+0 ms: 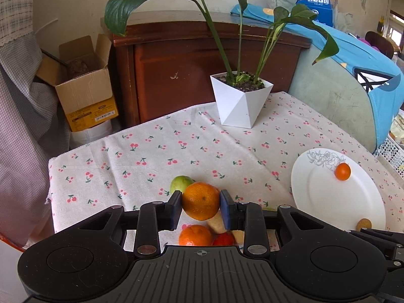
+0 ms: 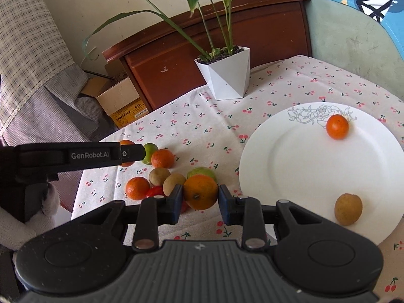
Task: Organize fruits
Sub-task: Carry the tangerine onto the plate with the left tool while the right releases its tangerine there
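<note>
"GenRobot.AI" was printed in white on the black left gripper (image 2: 141,152), whose fingers were closed on a dimpled orange mandarin (image 1: 200,200) held above the cherry-print cloth (image 1: 151,151). The right gripper (image 2: 200,198) was likewise clamped on another round orange mandarin (image 2: 200,192), just beside the glossy white plate (image 2: 290,164). A small orange fruit (image 2: 337,127) and a rough brown one (image 2: 348,209) lay on that plate.

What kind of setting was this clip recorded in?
Probably a lived-in home room, not a lab: a table under a cherry-print cloth, a dark wooden cabinet behind it, a potted plant, and an open cardboard box on the floor.
</note>
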Action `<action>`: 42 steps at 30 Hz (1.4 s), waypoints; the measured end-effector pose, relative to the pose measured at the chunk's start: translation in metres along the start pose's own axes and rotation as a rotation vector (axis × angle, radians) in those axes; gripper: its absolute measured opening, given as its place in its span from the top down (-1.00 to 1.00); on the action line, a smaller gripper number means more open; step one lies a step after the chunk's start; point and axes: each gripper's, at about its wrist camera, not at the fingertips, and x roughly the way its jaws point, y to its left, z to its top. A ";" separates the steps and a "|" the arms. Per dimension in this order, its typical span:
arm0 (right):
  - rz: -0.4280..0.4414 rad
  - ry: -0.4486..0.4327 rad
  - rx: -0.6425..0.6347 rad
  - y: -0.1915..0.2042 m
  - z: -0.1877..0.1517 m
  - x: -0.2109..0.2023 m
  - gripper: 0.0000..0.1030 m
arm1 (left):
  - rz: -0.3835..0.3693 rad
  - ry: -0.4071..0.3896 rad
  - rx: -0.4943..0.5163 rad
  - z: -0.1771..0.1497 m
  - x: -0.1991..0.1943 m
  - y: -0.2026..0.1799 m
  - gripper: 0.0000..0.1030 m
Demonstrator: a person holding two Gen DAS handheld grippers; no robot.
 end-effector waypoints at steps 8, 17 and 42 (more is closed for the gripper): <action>-0.028 -0.047 0.033 -0.012 0.013 -0.018 0.41 | -0.031 -0.015 0.008 0.003 -0.003 -0.020 0.43; -0.068 -0.101 0.090 -0.037 0.028 -0.039 0.41 | -0.067 -0.039 0.027 0.011 -0.004 -0.048 0.43; -0.192 -0.101 0.379 -0.119 0.030 -0.062 0.42 | -0.198 0.028 0.106 0.003 0.022 -0.130 0.43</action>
